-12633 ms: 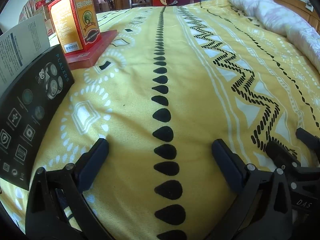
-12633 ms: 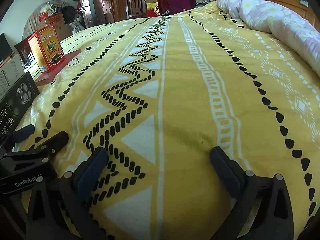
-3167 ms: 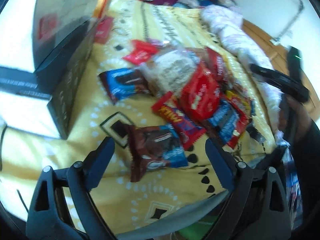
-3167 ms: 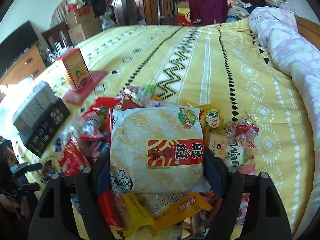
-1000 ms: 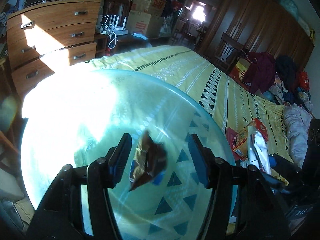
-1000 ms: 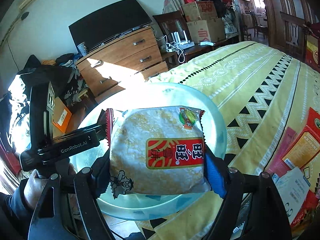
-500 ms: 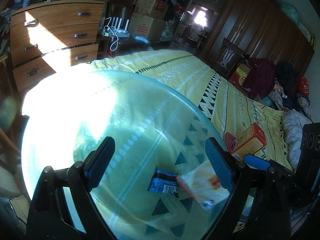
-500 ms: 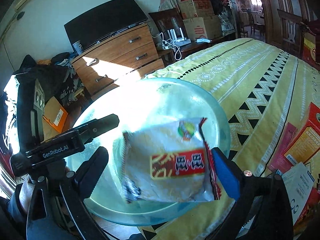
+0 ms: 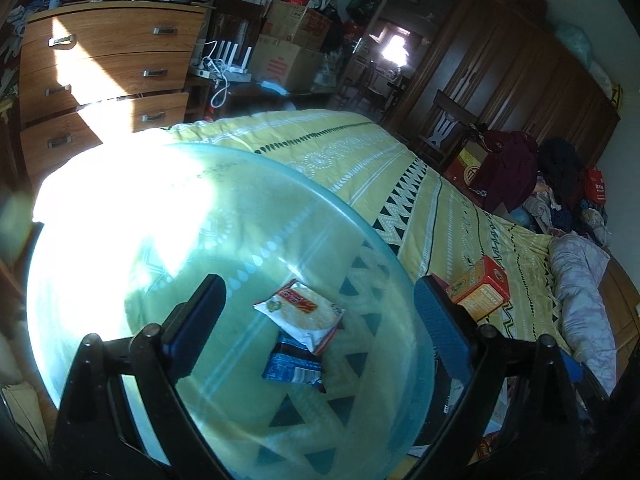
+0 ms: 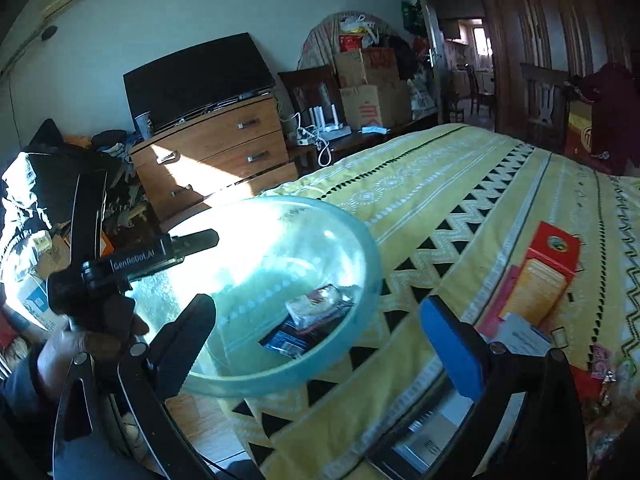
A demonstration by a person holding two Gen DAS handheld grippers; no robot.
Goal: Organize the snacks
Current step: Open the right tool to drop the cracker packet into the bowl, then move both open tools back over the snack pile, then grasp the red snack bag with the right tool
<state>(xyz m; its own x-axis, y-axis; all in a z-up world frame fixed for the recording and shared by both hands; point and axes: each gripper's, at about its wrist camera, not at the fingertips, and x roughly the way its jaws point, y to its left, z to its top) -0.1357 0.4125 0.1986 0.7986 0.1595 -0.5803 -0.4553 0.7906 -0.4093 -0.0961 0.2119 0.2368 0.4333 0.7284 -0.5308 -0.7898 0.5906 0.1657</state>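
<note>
A big clear blue-green bowl (image 9: 360, 224) sits on the corner of the yellow patterned bed. Inside it a white rice-cracker packet with a red label (image 9: 300, 314) lies partly over a dark blue snack packet (image 9: 294, 366). My left gripper (image 9: 316, 284) hovers above the bowl; its jaws are opening, with nothing between them. From the right wrist view the bowl (image 10: 360, 232) holds the cracker packet (image 10: 308, 302) and the dark packet (image 10: 288, 338). My right gripper (image 10: 316, 304) stands open and empty, back from the bowl's near rim. One of the left gripper's fingers (image 10: 196, 240) reaches over the bowl from the left.
An orange-red box (image 9: 480, 288) stands on the bed right of the bowl, and shows again as the box (image 10: 540, 276). More snacks (image 10: 600, 364) lie at the far right. A wooden dresser (image 9: 108, 64) and a pale duvet (image 9: 580, 300) border the bed. A hand (image 10: 72, 348) holds the left gripper.
The right gripper let go of the rice-cracker packet, which fell into the bowl onto the dark packet, and it drew back. The left gripper dropped the dark packet and its jaws widened.
</note>
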